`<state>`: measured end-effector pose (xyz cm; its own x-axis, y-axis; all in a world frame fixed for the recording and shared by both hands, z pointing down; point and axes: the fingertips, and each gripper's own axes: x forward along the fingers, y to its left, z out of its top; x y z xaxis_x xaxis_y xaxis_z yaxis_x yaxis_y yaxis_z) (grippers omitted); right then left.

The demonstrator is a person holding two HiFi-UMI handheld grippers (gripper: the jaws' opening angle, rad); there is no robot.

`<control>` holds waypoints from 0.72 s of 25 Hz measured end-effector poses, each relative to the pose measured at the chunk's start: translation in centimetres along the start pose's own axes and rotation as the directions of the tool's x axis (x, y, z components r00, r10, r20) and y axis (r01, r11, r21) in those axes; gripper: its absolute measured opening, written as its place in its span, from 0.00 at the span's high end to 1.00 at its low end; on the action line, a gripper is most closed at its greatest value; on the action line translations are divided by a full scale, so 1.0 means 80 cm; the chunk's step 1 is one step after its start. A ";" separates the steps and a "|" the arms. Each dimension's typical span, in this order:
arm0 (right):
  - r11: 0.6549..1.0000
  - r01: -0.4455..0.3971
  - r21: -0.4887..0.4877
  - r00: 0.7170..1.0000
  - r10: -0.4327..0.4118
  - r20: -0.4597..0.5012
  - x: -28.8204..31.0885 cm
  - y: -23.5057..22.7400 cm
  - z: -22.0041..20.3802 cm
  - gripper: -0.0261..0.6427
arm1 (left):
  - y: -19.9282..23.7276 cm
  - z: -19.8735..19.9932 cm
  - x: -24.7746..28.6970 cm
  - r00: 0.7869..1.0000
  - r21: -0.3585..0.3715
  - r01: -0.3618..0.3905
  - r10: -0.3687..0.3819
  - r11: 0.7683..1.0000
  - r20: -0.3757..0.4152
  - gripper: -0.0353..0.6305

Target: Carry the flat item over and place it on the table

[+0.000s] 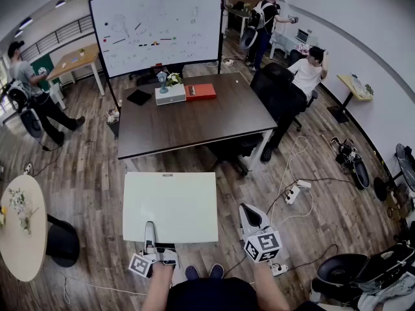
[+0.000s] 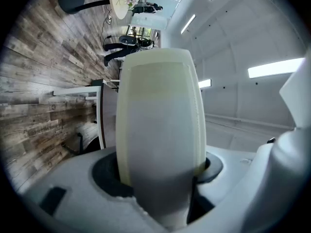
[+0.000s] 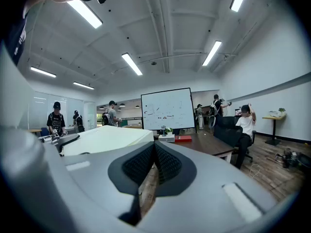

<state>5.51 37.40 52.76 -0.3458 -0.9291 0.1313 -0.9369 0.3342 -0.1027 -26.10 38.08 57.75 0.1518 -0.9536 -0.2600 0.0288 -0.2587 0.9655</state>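
The dark brown wooden table lies upper-centre, straight beyond the flat white rectangular board my left gripper clamps at its near edge; my right gripper, pinched empty, sits lower right.

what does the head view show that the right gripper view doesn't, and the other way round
Only the head view: the whole outline of the white panel, the round table and the cables on the floor.
Only the right gripper view: the ceiling lights, and the right gripper seen close up, its jaws together with nothing between them.
Both: the panel, the dark table, the red box on it and the whiteboard behind it.
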 end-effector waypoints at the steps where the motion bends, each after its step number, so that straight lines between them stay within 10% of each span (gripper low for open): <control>1: 1.000 -0.007 0.002 1.000 0.007 0.000 0.002 0.003 0.001 0.94 | 0.000 0.002 0.001 1.000 0.000 -0.002 0.002 1.000 0.000 0.52; 18: 0.999 -0.031 0.040 0.999 0.030 0.035 0.000 0.005 0.001 0.94 | 0.008 -0.002 -0.001 1.000 -0.017 -0.002 0.002 1.000 -0.010 0.52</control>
<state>5.11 37.53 52.66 -0.3716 -0.9236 0.0937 -0.9228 0.3565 -0.1460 -25.95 37.98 58.42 0.1620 -0.9524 -0.2584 0.0454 -0.2544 0.9660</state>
